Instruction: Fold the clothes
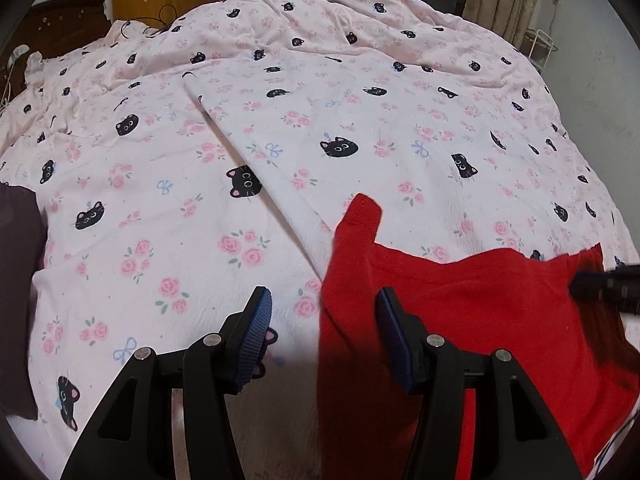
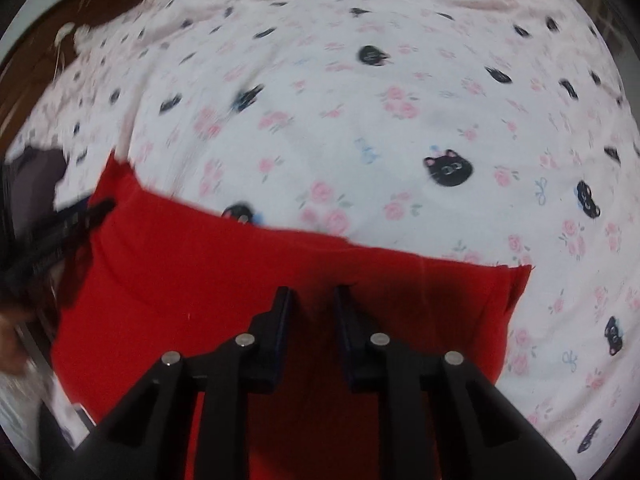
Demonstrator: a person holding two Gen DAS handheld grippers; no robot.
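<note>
A red garment (image 1: 472,312) lies spread on the bed at the lower right of the left wrist view, with one corner (image 1: 362,210) sticking up toward the far side. My left gripper (image 1: 324,300) is open, its jaws straddling the garment's left edge, and holds nothing. In the right wrist view the red garment (image 2: 240,280) fills the lower half. My right gripper (image 2: 312,294) hovers over its middle with a narrow gap between the jaws; nothing sits between them. The right gripper shows blurred at the garment's far right corner (image 1: 604,286); the left gripper shows at the left (image 2: 60,232).
The bed is covered by a pink quilt (image 1: 280,120) with black cat faces and roses. A dark purple garment (image 1: 18,280) lies at the left edge; it also shows in the right wrist view (image 2: 36,176). A dark headboard (image 1: 68,24) and curtains stand behind.
</note>
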